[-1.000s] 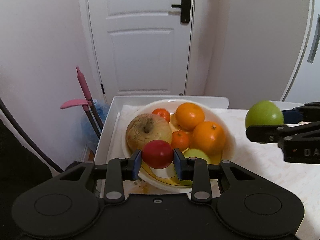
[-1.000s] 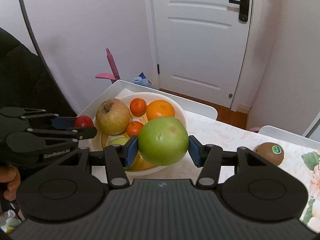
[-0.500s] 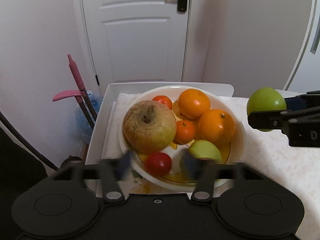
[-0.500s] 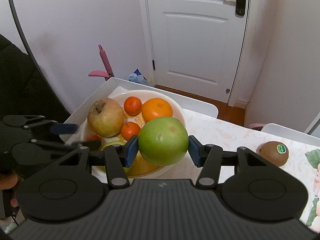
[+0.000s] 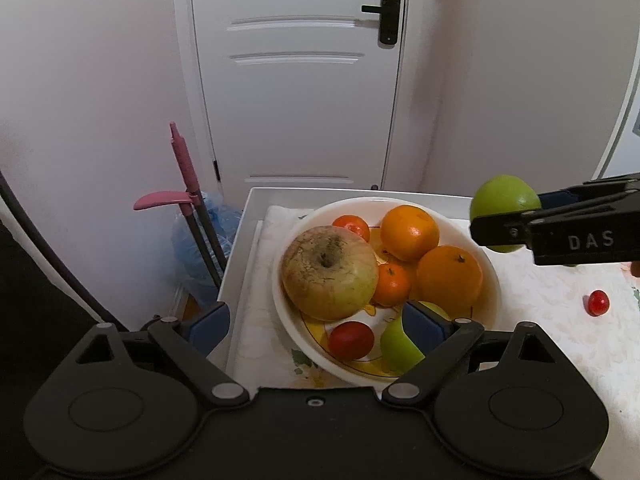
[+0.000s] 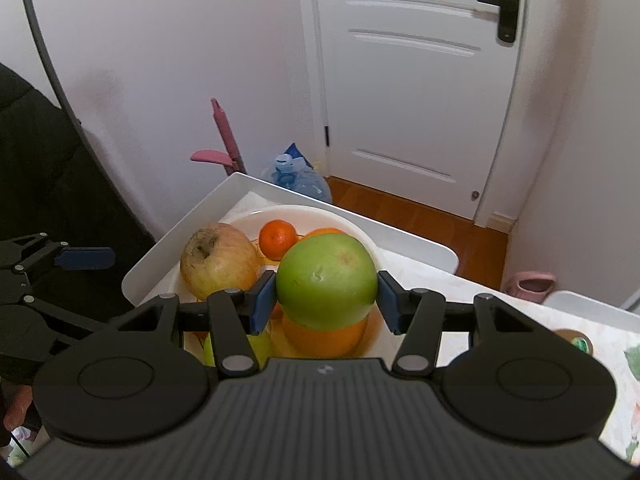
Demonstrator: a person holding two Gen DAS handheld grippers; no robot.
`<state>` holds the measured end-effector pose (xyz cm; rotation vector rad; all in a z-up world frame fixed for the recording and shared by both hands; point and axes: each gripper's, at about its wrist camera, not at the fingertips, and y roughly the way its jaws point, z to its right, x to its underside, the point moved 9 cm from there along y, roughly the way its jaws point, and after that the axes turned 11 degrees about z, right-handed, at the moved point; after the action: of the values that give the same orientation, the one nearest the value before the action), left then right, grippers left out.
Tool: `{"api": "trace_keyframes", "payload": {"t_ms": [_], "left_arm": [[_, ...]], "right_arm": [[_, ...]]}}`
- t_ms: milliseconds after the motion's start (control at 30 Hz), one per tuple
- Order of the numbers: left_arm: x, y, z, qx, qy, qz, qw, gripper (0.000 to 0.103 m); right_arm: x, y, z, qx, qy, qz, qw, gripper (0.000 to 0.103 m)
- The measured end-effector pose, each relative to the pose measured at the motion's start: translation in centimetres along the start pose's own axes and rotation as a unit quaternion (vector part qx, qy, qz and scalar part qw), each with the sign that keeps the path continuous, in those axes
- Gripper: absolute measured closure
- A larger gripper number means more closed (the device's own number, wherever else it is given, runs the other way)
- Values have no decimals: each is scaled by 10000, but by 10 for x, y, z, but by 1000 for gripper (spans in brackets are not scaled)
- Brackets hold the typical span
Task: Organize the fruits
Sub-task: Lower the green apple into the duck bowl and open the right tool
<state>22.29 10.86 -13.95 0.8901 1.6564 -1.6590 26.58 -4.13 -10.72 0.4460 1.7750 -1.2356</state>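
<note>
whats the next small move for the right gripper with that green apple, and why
Probably lower the green apple into the bowl and release. The right gripper holds it just above the oranges, and the left gripper, jaws just opened, has left the red tomato in the bowl.

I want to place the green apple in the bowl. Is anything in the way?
Nothing stands between them, but the bowl is crowded: an orange lies directly below the green apple held by the right gripper.
</note>
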Motion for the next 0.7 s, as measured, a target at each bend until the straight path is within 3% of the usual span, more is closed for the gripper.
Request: {"api": "trace_keyframes", "payload": {"t_ms": [567,600,667,700], "left_arm": [[6,-2,-12,-240,-102,-91,9996,8],[6,-3,-12,-246,-100,-94,9996,8],[7,-5,-13,-245,-95,-80,9996,8],[8,-5,-13,-244,-90,-76,9996,8]], "right_arm": [[6,37,-37,-752,-442,-94,9961,33],[6,37,-38,-773,-426,-86,9961,30],[4,34,-38,-758,-381,16,9964,5],[2,32,-37,-704,-365,81,9968,0]]}}
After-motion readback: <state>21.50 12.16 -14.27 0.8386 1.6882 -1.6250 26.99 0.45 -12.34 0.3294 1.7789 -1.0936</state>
